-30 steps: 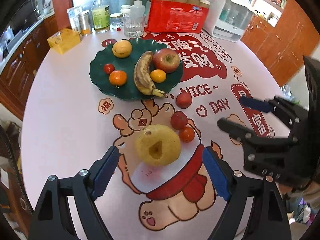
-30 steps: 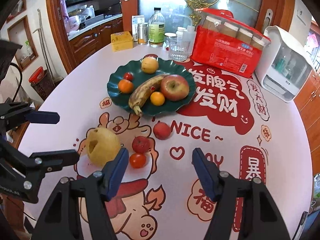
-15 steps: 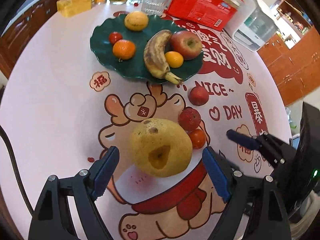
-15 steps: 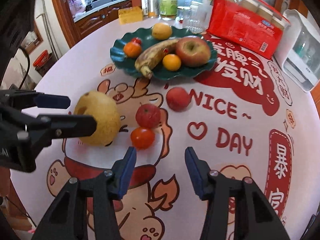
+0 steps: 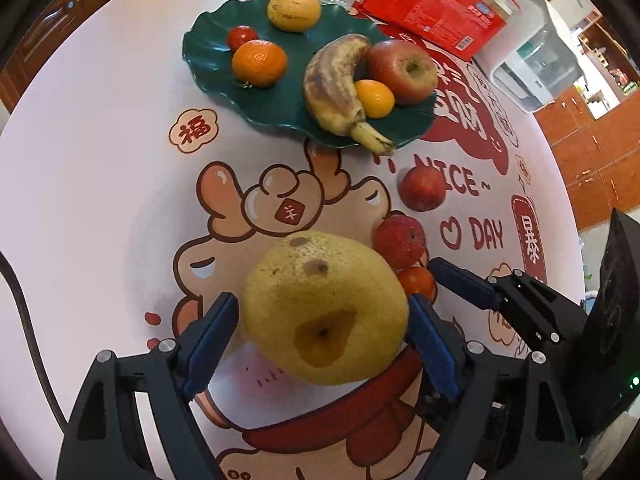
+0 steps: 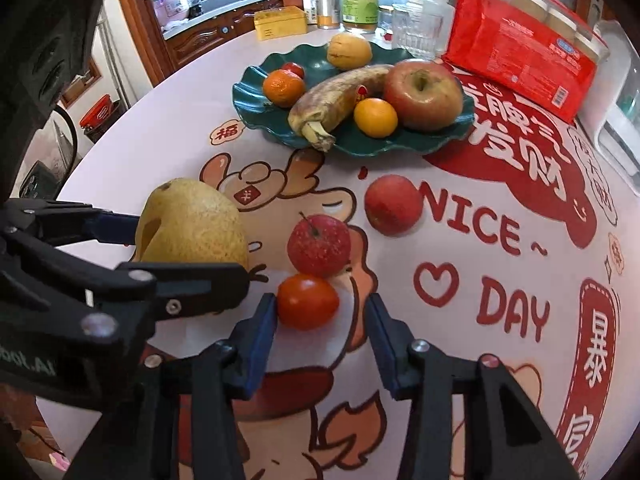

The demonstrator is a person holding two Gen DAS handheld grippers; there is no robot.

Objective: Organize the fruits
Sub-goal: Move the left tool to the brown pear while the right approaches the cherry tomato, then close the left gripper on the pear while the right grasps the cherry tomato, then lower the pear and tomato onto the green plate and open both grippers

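On the left we have our left gripper (image 5: 322, 344) spread wide around the big yellow pear (image 5: 325, 308), its pads at the pear's sides but not squeezing it. Just to the right, our right gripper (image 6: 322, 330) has been closing on the small tomato (image 6: 307, 301); one pad touches it, the other stands clear. Farther back, the green plate (image 6: 360, 146) holds more fruit.

At the far edge of the surface (image 6: 120, 152) stand a yellow tin (image 6: 280, 23), a green-labelled bottle (image 6: 360, 2), a red package (image 6: 520, 48) and a white appliance (image 5: 536, 76)
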